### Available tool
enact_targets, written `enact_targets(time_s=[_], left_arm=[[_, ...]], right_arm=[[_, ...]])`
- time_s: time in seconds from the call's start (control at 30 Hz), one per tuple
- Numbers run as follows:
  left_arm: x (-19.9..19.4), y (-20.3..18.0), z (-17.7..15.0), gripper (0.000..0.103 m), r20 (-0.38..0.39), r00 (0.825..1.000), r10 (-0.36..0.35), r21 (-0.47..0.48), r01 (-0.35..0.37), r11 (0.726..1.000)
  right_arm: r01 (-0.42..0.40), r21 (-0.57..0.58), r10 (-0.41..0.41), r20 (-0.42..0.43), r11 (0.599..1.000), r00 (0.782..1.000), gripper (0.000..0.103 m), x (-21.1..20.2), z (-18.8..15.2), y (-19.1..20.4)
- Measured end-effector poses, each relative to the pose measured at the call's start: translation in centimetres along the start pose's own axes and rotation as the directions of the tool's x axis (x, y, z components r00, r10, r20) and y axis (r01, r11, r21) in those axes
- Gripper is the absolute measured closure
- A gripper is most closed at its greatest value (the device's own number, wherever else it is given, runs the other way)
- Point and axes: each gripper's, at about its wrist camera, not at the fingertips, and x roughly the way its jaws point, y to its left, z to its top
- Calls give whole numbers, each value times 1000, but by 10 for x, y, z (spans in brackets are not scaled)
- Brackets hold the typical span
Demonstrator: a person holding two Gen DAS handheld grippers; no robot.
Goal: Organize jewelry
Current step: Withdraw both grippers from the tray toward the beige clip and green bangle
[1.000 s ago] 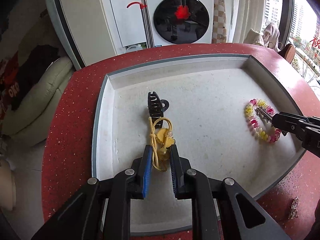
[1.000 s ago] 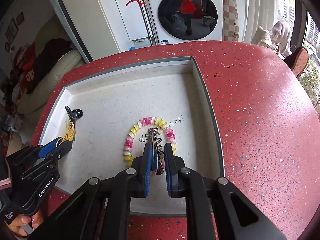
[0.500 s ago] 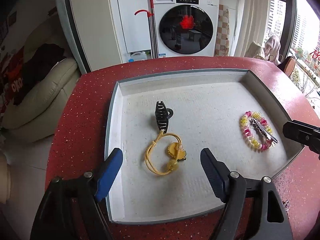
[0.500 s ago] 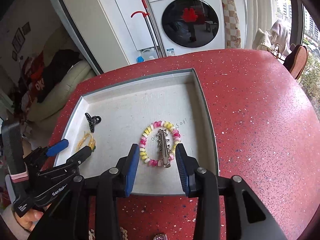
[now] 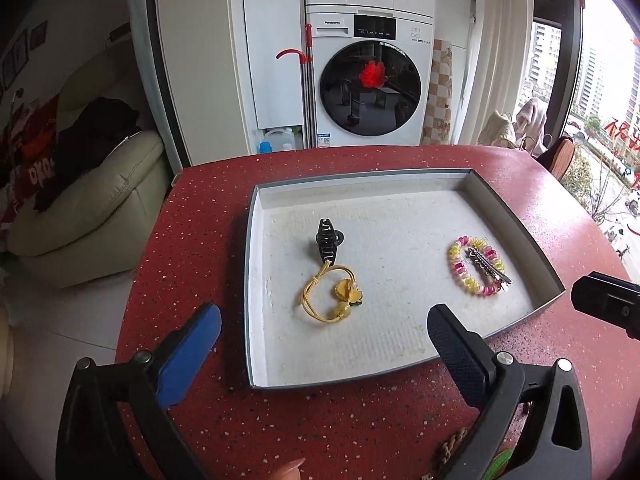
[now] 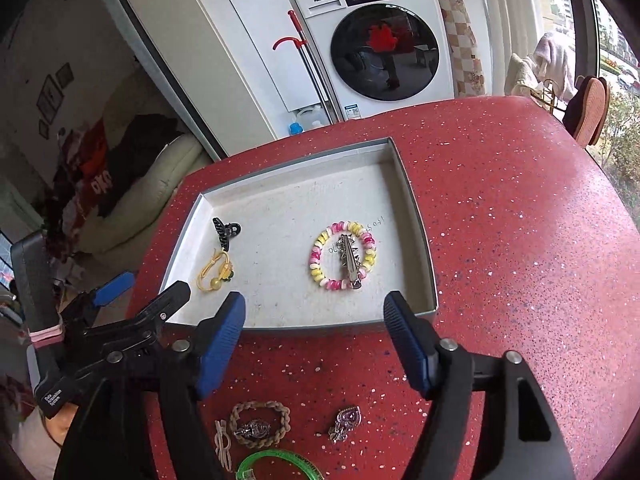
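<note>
Jewelry is split between two places as I read it: four pieces lie in the shallow grey tray [image 6: 416,216] on the red speckled table [image 6: 520,240], and more wait on the table near me. In the tray, the black claw clip [image 5: 327,239] sits at about 10 o'clock with the yellow hair tie [image 5: 332,294] touching its near end, while the pink-and-yellow coil bracelet [image 6: 343,255] lies toward 3 o'clock with the silver spiked barrette [image 6: 350,262] resting inside its ring. My left gripper [image 5: 324,340] has just been opening and now stands wide with nothing between its jaws; my right gripper [image 6: 314,332] has likewise just been opening, also wide and empty, hanging over the tray's near rim. I judge both placements finished, so the step in hand is to go for the next piece. From the right wrist view, the braided bracelet [image 6: 260,424] with a silver charm lying in it is at 6 o'clock below the jaws, the silver pendant [image 6: 346,422] just to its right, a pale hairpin [image 6: 222,446] to its left and a green bangle [image 6: 276,464] at the frame's bottom edge. I would keep the jaws spread, tip down over a single piece, and close on the braid's rim rather than its middle, so the charm does not come along by accident.
</note>
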Motion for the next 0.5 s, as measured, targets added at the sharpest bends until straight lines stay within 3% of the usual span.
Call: enact_targets(time_s=[0.23, 0.5], left_arm=[[-24, 0, -33, 0, -43, 998, -36, 2, 36, 999], [-40, -2, -79, 0, -99, 994, -39, -16, 38, 999]], right_arm=[[-11, 10, 11, 1, 1000, 1000, 19, -25, -27, -1], [27, 7, -26, -57, 1000, 998, 19, -39, -72, -6]])
